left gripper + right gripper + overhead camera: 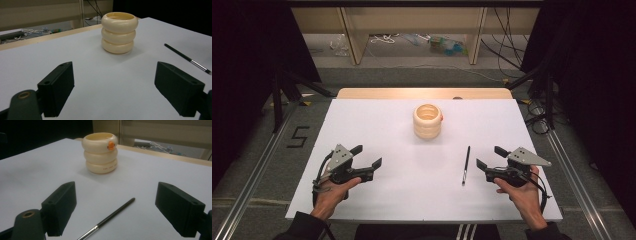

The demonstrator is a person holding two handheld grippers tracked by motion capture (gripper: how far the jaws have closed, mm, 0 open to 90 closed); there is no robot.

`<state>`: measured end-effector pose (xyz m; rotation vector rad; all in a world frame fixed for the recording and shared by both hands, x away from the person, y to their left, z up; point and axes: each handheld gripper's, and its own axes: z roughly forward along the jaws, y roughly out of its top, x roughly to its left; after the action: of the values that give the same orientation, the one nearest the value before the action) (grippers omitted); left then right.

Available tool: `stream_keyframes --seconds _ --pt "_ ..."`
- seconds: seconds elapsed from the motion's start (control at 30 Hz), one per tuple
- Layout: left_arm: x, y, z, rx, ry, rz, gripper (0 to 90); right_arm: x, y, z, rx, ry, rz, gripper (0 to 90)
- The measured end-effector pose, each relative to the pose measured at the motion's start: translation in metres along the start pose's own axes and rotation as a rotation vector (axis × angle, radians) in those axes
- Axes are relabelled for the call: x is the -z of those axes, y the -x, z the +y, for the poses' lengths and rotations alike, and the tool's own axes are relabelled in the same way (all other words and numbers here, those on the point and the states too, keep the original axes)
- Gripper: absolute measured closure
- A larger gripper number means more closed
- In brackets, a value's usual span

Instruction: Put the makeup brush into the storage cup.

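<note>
Resting on a white counter (377, 120), left tool (368, 156) at about 8 o'clock and right tool (488, 157) at about 4 o'clock, each gripped by a hand, left hand (331, 195) and right hand (523, 196) entering from 6 o'clock. Spread wide, both sets of jaws, with nothing between them and nothing held. Lying flat just beside the right tool, toward 9 o'clock of it, a thin dark brush (466, 165) with a metal band near its lower end, pointing roughly from 12 to 6 o'clock; seen between the jaws in the right gripper view (110, 216), touching neither. Standing upright near the counter's far middle, at about 12 o'clock, a cream ribbed pot (427, 121) shaped like three stacked rings, open at the top, well apart from both tools. Showing an orange mark on the pot's upper ring in the right gripper view (100, 152); plain side in the left gripper view (119, 32).
</note>
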<state>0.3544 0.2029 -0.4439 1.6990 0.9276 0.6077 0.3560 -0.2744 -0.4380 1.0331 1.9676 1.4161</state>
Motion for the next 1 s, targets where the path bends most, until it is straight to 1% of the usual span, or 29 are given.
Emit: stream_keyframes --seconds 0.03,0.07,0.1,0.13,0.2,0.23,0.27,0.33,0.37,0.4,0.43,0.47,0.5,0.53,0.57,0.6,0.63,0.67,0.7,0.73,0.77,0.83,0.87,0.9,0.97,1.0 --pt "0.0 0.0 0.0 -0.001 0.001 -0.001 15.7 -0.001 0.0 0.0 -0.001 0.007 0.002 18.1" --pt "0.0 0.0 0.0 -0.001 0.001 -0.002 15.8 0.0 0.0 0.0 -0.009 0.002 0.012 18.3" --pt "0.0 0.0 0.0 0.003 -0.002 -0.001 15.8 0.0 0.0 0.0 -0.009 -0.007 0.005 18.3" --pt "0.0 0.0 0.0 0.003 -0.004 -0.001 15.8 -0.001 0.001 -0.001 -0.003 0.0 0.007 18.4" --pt "-0.001 0.0 0.0 0.002 -0.003 -0.002 15.7 -0.001 0.001 -0.001 -0.009 -0.007 0.004 19.2" --pt "-0.001 0.0 0.0 0.004 -0.003 -0.004 15.8 -0.001 0.001 -0.001 -0.022 -0.017 0.01 19.4" --pt "-0.001 0.001 0.0 0.008 -0.003 -0.004 15.8 -0.001 0.002 0.0 -0.015 -0.046 0.001 19.7" --pt "-0.001 0.001 -0.001 0.012 -0.003 -0.004 15.8 -0.001 0.002 0.0 -0.028 -0.076 0.0 19.9" --pt "-0.001 0.001 -0.001 0.013 -0.002 -0.002 15.8 -0.004 0.003 0.0 -0.036 -0.072 0.005 19.9" --pt "-0.001 0.001 0.0 0.013 -0.003 -0.001 15.8 -0.004 0.002 0.0 -0.053 -0.102 0.004 19.8" --pt "-0.001 0.001 0.0 0.014 -0.002 -0.002 15.8 -0.005 0.002 0.0 -0.062 -0.102 0.009 19.8" --pt "-0.001 0.001 0.0 0.013 -0.002 -0.001 15.7 -0.007 0.003 0.001 -0.062 -0.106 0.003 19.7" --pt "-0.001 0.001 0.0 0.013 -0.002 -0.001 15.8 -0.006 0.002 0.002 -0.065 -0.129 0.006 19.8" --pt "-0.001 0.001 0.0 0.013 -0.003 -0.001 15.7 -0.008 0.002 0.003 -0.07 -0.129 0.011 19.8" --pt "-0.001 0.001 0.0 0.006 -0.002 -0.003 15.8 -0.009 0.002 0.004 -0.064 -0.137 0.01 19.8" --pt "-0.001 0.0 0.0 -0.008 -0.003 -0.005 15.8 -0.01 0.003 0.007 -0.042 -0.154 -0.005 19.8" --pt "-0.001 0.001 0.0 -0.007 -0.003 -0.002 15.8 -0.011 0.002 0.008 -0.049 -0.161 -0.01 19.8" --pt "-0.001 0.001 0.0 -0.008 -0.004 -0.002 15.7 -0.013 0.001 0.009 -0.043 -0.174 -0.008 19.8" --pt "-0.001 0.001 0.0 -0.005 -0.004 -0.002 15.7 -0.014 0.001 0.01 -0.027 -0.195 -0.016 19.8" --pt "-0.001 0.001 0.0 -0.004 -0.004 -0.002 15.8 -0.017 0.0 0.011 -0.026 -0.2 -0.01 19.8" --pt "-0.002 0.001 0.0 -0.002 -0.005 -0.001 15.8 -0.018 0.0 0.012 -0.027 -0.217 -0.006 19.8" --pt "-0.002 0.002 0.0 -0.003 -0.005 -0.003 15.7 -0.025 -0.003 0.014 -0.013 -0.237 -0.012 18.8" --pt "-0.002 0.002 0.0 -0.001 -0.005 -0.003 15.7 -0.027 -0.004 0.016 -0.009 -0.263 -0.011 18.4" --pt "-0.002 0.002 0.0 -0.003 -0.006 -0.003 15.7 -0.03 -0.005 0.016 -0.005 -0.273 -0.012 17.7" --pt "-0.002 0.002 0.0 -0.001 -0.004 -0.004 15.8 -0.036 -0.007 0.018 -0.001 -0.302 -0.036 15.7" --pt "-0.002 0.001 0.0 -0.001 -0.004 -0.004 15.7 -0.04 -0.008 0.019 0.015 -0.315 -0.035 16.3"
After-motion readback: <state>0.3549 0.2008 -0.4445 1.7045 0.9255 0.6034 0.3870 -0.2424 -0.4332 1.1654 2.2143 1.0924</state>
